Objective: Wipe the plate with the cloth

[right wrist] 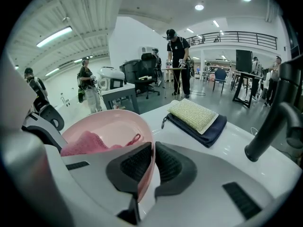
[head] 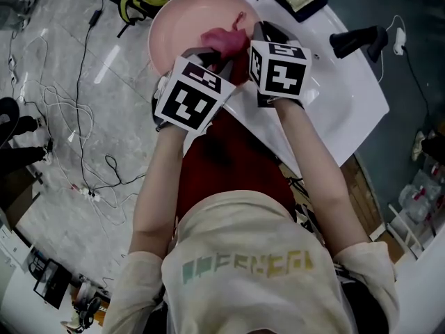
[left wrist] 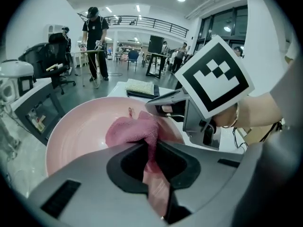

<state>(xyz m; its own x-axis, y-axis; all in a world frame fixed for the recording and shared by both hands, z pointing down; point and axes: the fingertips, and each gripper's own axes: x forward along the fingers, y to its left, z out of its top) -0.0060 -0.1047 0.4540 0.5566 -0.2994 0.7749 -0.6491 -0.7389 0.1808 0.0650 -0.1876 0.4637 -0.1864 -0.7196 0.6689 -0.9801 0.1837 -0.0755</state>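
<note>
Pink cloth (left wrist: 132,130) lies bunched inside the pink plate (left wrist: 80,131), toward its right side, with a tail clenched in the left claw (left wrist: 151,150). The right claw (right wrist: 152,162) is clamped on the plate's near right rim. In the head view the marker cubes (head: 195,94) cover both claws and the plate's near edge. The plate reaches past the white counter's (head: 348,110) left edge.

Floor: grey marbled tiles (head: 62,82), cables (head: 85,188) loose on my left.
Table: white top (head: 348,96) before me.
Ceiling: round lights (right wrist: 199,7), strip lamp (right wrist: 54,36).
Back: railed balcony (right wrist: 236,34), black chair (right wrist: 142,70), people (right wrist: 177,60) standing.
Windows: dark panes (left wrist: 222,22).
</note>
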